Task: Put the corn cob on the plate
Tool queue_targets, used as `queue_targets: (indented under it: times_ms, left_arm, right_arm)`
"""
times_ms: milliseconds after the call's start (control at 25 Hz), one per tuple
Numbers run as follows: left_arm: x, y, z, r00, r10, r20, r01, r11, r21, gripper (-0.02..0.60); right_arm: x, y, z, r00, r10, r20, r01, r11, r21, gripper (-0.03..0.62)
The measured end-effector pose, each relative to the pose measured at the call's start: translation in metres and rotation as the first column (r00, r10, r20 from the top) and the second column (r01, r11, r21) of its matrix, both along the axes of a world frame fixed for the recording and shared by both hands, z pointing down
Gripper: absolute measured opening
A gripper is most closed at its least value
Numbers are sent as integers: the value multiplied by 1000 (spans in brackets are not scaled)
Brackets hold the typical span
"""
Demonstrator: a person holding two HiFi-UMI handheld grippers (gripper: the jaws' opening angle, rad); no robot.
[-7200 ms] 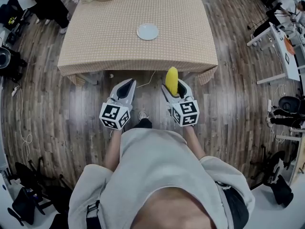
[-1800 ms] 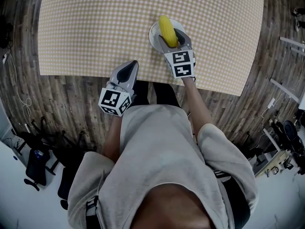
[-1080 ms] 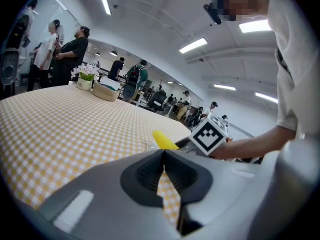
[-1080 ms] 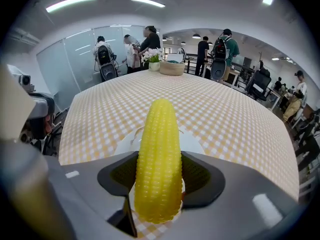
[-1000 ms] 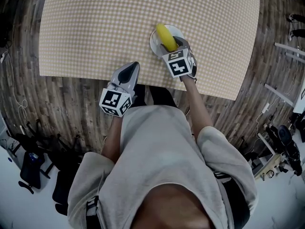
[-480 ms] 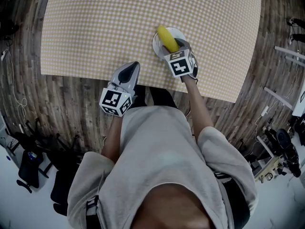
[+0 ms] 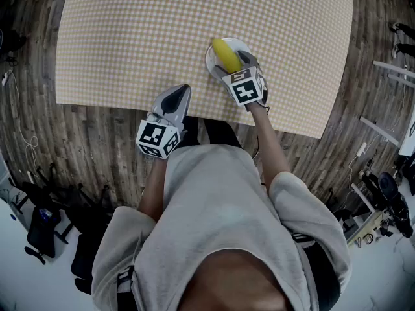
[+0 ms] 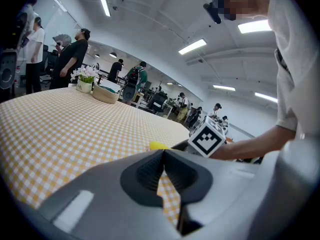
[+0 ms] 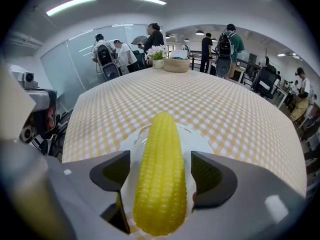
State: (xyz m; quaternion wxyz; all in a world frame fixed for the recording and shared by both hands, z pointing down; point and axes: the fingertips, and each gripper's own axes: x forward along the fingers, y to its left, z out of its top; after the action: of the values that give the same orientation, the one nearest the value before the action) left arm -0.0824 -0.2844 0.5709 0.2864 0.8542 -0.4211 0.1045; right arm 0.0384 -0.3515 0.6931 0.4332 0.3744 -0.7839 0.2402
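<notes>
The yellow corn cob (image 7: 225, 54) (image 9: 161, 174) lies on the small white plate (image 7: 209, 61) (image 9: 196, 140) near the table's front edge. My right gripper (image 7: 234, 62) (image 9: 161, 156) points steeply down over the plate. Its jaws have just been opening and stand open on either side of the cob, with a gap between each dark pad (image 9: 112, 171) and the corn. My left gripper (image 7: 179, 91) (image 8: 164, 151) hovers at the table's front edge, left of the plate, shut on nothing. In the left gripper view the cob's tip (image 8: 157, 145) shows beside the right gripper's marker cube (image 8: 209, 139).
The table wears a yellow-and-white checked cloth (image 7: 130, 37). At its far end stand a woven basket (image 9: 176, 64) and a vase of white flowers (image 9: 158, 54). Several people stand beyond the table. A wooden floor surrounds it.
The right gripper's jaws have spread apart from the corn cob, which now rests on the plate. Neither hand has shifted, and the left gripper looks unchanged.
</notes>
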Motion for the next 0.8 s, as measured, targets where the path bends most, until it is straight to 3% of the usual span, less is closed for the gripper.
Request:
queue_targets:
  times_ms: [120,240,360,480,600,800]
  left_arm:
    - [0,0,0,1000,0,1,0,1000,2,8]
    - [1,1,-1,1000,1,1,-1,1000,4,8]
    - [2,3,-2,1000,5,2,-5,1000,5,8]
    - [7,5,-3,1000,13,1,-13,1000,11,8]
    - [10,8,-7,1000,20,1,-20,1000,23,8]
    - [15,11,-17,1000,31,8,-31,998,49,8]
  right_arm:
    - [-2,-2,-4,1000,-2,10,2,1000,29,411]
    - [-1,-5,-12,1000,3,5,-3,998,66,390]
    - [2,-11,-32,1000,6,-31,0,985,171,288]
    - [5,-15,-53,999,40,-8,-36,965,259,201]
    - [4,-11,-62,998,56,35,-64,958,281,162]
    - [8,3,-70,994,98,45,-107,942,318,3]
